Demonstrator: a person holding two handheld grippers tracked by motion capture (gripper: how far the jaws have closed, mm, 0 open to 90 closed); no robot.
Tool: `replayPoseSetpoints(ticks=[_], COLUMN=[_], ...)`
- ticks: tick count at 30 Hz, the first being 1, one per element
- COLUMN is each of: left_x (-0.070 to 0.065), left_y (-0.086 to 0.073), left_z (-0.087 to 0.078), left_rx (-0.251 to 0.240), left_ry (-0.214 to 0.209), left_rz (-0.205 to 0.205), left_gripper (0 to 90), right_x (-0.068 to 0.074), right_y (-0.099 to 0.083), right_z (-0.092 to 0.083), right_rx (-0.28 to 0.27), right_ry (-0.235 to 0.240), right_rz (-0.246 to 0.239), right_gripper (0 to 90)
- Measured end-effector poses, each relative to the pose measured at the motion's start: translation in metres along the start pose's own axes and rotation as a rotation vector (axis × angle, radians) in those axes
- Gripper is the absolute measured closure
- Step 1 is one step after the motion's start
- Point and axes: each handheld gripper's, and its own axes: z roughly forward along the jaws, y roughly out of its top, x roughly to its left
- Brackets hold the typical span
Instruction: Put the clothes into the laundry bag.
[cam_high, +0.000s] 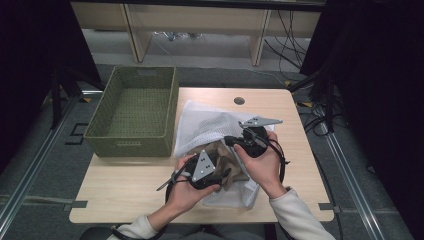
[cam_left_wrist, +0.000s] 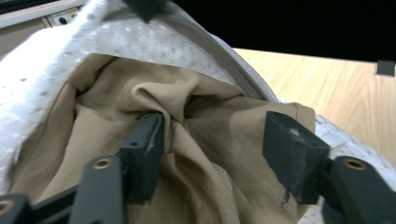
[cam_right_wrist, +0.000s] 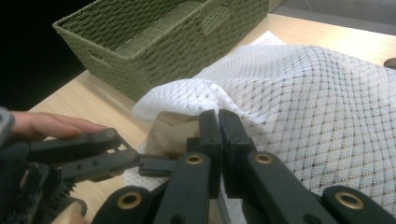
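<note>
A white mesh bag (cam_high: 200, 122) lies on the wooden table (cam_high: 125, 185) with a tan cloth (cam_high: 216, 151) bunched in its mouth. My right gripper (cam_high: 229, 139) is shut on the bag's rim and lifts it; in the right gripper view its jaws (cam_right_wrist: 218, 117) meet at the mesh edge (cam_right_wrist: 224, 100), with the tan cloth (cam_right_wrist: 168, 130) just below. My left gripper (cam_left_wrist: 215, 126) is open inside the bag's mouth. The tan cloth (cam_left_wrist: 210, 163) lies in folds between its spread jaws under the mesh (cam_left_wrist: 140, 42), with one fold beside the left pad. In the high view the left gripper (cam_high: 225, 172) sits at the cloth.
A green woven basket (cam_high: 130, 145) stands at the table's left back, close to the bag, and looks empty; the right gripper view shows its wall (cam_right_wrist: 187, 42). Bare table lies left and front of the hands. A round hole (cam_high: 239, 100) marks the table's far side.
</note>
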Motion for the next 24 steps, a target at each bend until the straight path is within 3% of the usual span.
replayPoseSetpoints(ticks=[3,6,9,10,14,16,24], left_x=[-0.001,-0.001,0.0,0.001,0.011,0.017,0.041], left_y=[-0.004,-0.007,-0.008,-0.009,-0.008,-0.007,-0.003], left_z=[0.008,0.016,0.023,0.026,0.04,0.049,0.069], left_rx=[0.04,0.058,0.068,0.076,0.071,0.061,0.044], left_ry=[0.005,0.024,0.058,0.074,0.123,0.133,0.212], left_rz=[0.027,0.033,0.046,0.045,0.028,-0.016,-0.049], left_gripper=[32.5,35.4,46.9,52.3,76.0,81.4,84.4], right_x=[0.001,0.0,-0.001,0.0,0.003,0.002,-0.002], right_y=[0.0,0.0,0.0,0.0,0.0,0.0,0.0], right_z=[0.001,0.0,0.003,0.002,0.002,0.001,0.002], right_rx=[-0.007,-0.005,-0.016,-0.005,0.002,0.001,-0.015], right_ry=[-0.002,-0.006,0.002,0.0,-0.006,0.001,-0.007], right_rz=[0.002,-0.008,-0.022,0.004,0.005,0.009,0.007], right_gripper=[90.0,90.0,90.0,90.0,90.0,90.0,90.0])
